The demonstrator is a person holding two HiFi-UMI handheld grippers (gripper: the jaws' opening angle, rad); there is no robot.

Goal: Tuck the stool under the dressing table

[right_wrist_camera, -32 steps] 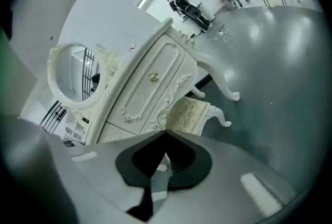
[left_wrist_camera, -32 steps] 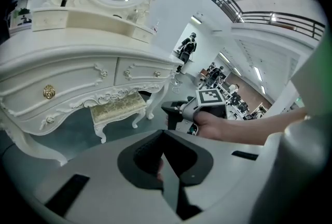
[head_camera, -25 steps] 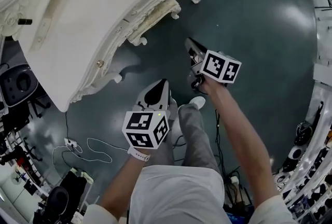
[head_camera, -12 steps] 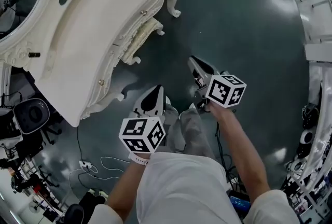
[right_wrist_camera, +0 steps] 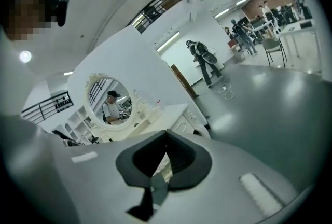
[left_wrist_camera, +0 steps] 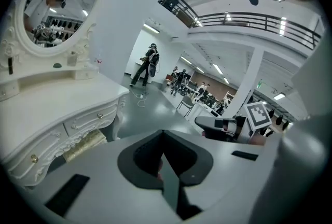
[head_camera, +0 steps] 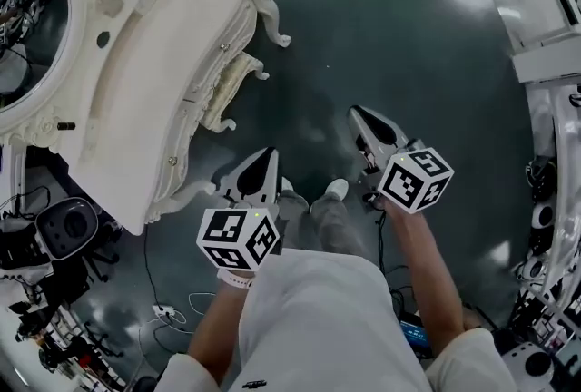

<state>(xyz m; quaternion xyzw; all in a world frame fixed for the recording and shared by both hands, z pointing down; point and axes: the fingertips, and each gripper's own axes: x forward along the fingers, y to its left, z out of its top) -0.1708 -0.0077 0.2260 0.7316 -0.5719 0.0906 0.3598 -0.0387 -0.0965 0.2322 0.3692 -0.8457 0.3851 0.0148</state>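
Stool (head_camera: pixel 229 91), cream with a gold cushion: tucked beneath the carved white bench (head_camera: pixel 154 63), only its front edge and curled legs showing. Nearest, left gripper (head_camera: pixel 268 154) and right gripper (head_camera: pixel 359 113), each with jaws pressed together and empty, above the dark green floor (head_camera: pixel 408 27), apart from the stool. Farthest, an oval mirror (head_camera: pixel 27 27) at the bench's back.

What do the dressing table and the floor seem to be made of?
Dressing table: probably painted wood, matte cream-white; carved scrolls show along its edge. Floor: smooth dark coating, perhaps epoxy; it shows bright glossy reflections.
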